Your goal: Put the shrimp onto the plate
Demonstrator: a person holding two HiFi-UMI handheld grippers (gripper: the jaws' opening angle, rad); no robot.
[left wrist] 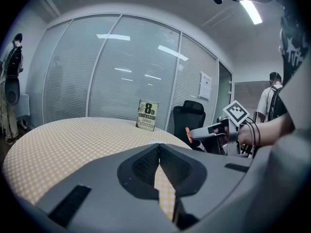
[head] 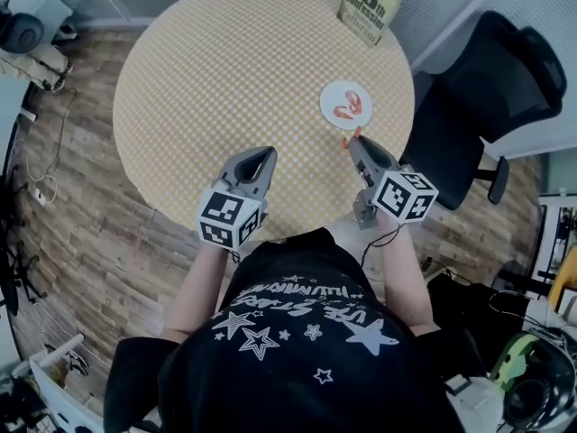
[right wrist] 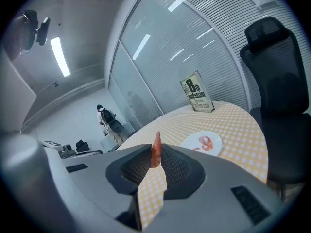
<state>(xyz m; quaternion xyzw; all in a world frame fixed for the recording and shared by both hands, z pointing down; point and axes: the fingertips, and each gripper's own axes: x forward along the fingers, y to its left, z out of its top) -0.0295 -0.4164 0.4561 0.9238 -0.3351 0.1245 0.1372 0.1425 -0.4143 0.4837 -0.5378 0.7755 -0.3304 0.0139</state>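
Orange-pink shrimp (right wrist: pixel 156 152) pinched between the closed jaws of the right gripper (head: pixel 353 141), held clear of the yellow-checked table (head: pixel 234 61). In the right gripper view the shrimp's long axis stands roughly upright, one end caught in the ribbed pads and the slimmer end rising above the jaw tips. In the head view only a small orange tip shows at the gripper's nose. The white plate (head: pixel 332 95) rests on the table just beyond that nose, nearly in line with the jaws. From the gripper's own camera it lies ahead and a little to the right, lower than the shrimp. Two more shrimp (head: pixel 343 111) lie on it, leaving bare rim on the near side. The left gripper (head: pixel 263 155) hovers over the near edge of the table, well apart from the plate. Its jaws meet at the tips with nothing between them, and only tablecloth shows through the gap behind. The right gripper is plainly the nearer, so the placement appears to call for a short forward and downward carry before the jaws part. A book (head: pixel 370 5) stands at the far edge, and an office chair (head: pixel 491 79) sits beside the table.
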